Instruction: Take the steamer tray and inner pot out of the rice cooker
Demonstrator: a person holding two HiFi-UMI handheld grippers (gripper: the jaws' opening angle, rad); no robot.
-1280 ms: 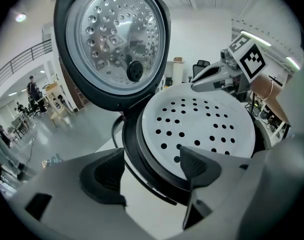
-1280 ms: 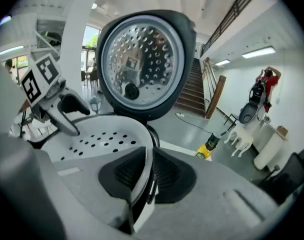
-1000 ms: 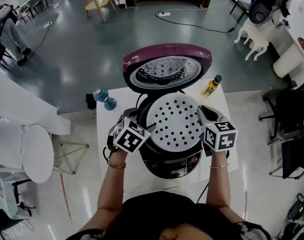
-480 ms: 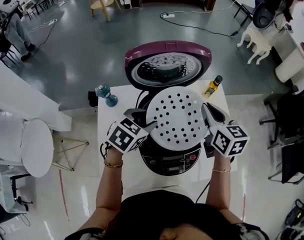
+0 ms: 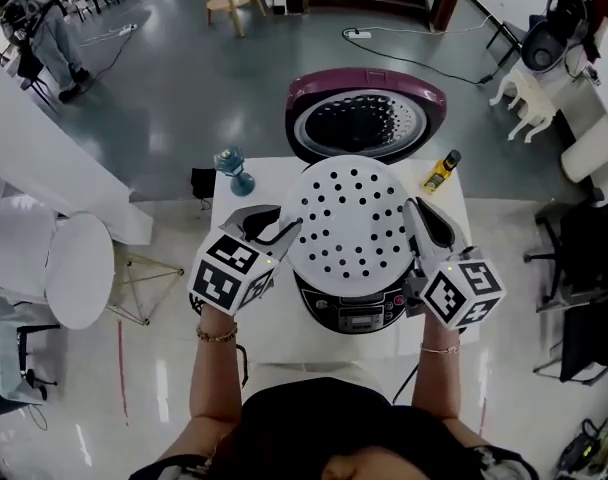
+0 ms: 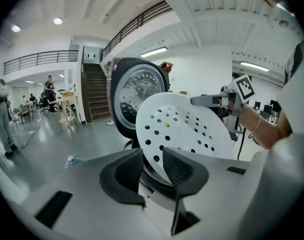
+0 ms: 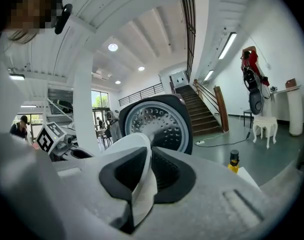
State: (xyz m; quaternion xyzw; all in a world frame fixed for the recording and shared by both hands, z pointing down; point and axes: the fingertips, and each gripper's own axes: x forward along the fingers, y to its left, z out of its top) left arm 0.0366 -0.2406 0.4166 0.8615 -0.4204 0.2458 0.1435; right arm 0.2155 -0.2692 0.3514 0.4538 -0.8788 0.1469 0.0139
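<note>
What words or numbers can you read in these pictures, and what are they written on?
No text anywhere is clear enough to quote.
Rice cooker control panel: markings there, too small to read.
Yellow bottle: label too blurred to read.
Marker cubes: black-and-white square patterns only, no words.

I see a white steamer tray peppered with dark round holes. The rice cooker body is black, its open lid purple-rimmed around a silvery dimpled plate. My left gripper and right gripper are grey with black pads and black-and-white square-marker cubes. The bottle is yellow with a black cap
</note>
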